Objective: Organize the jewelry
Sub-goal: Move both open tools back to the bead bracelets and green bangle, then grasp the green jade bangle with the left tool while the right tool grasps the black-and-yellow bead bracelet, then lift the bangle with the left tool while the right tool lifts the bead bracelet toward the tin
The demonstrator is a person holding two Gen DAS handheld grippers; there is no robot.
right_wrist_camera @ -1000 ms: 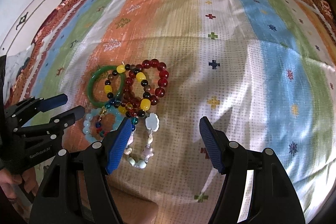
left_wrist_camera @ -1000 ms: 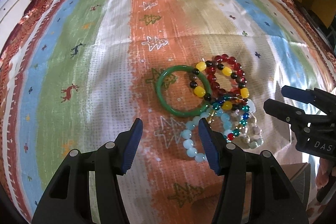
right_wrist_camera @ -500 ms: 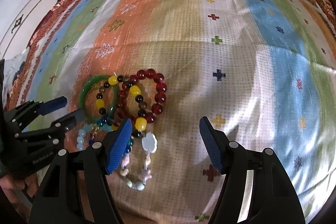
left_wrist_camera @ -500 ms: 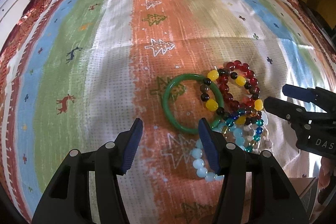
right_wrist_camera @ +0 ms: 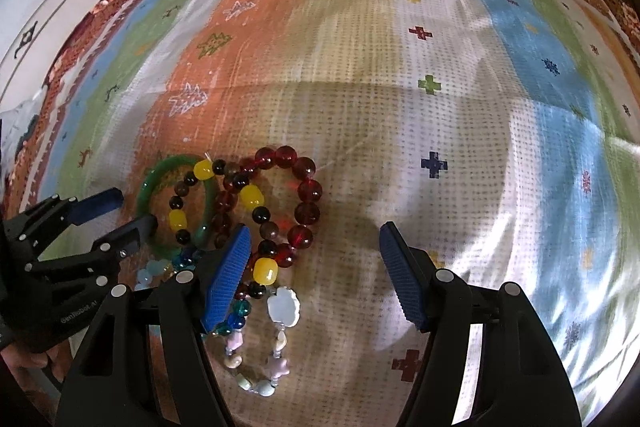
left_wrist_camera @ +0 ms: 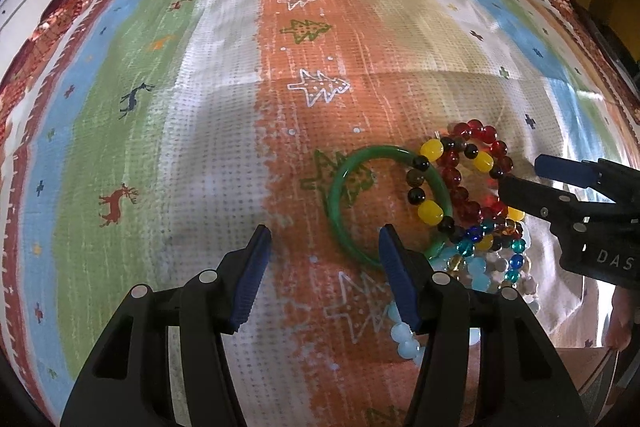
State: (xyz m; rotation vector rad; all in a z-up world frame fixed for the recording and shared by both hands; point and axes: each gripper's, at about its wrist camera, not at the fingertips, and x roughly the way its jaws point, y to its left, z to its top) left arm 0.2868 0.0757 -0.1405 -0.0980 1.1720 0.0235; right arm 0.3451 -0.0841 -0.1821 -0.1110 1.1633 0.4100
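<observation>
A: Left gripper (left_wrist_camera: 325, 259)?
B: Jaws apart, nothing between the pads. Pointing steeply down at the striped cloth (left_wrist_camera: 224, 131). Right-hand pad just over the near edge of the green bangle (left_wrist_camera: 340, 203); touching or not, cannot tell.

A: Right gripper (right_wrist_camera: 316, 259)?
B: Also parted, holding nothing. Bare cloth in the gap. Left-hand pad over the near side of the pile, hiding some beads.

A: Jewelry location?
B: One heap on the cloth, between the two grippers. Green bangle flat on the orange stripe. Yellow-and-black bead bracelet (right_wrist_camera: 256, 197) lying across the bangle's rim. Red bead bracelet (right_wrist_camera: 306, 189) overlapping that one, on the side away from the bangle. Pale blue bead bracelet (left_wrist_camera: 404, 337) nearest the left gripper, partly hidden behind its finger. Shell and stone bracelet (right_wrist_camera: 276, 339) at the near end, with a white flat charm (right_wrist_camera: 283, 306). Small teal and blue glass beads (left_wrist_camera: 490, 243) tangled in the middle.

A: Anything else in frame?
B: Part of a hand (right_wrist_camera: 28, 367) under the left gripper's body, at the edge of the right wrist view.
</observation>
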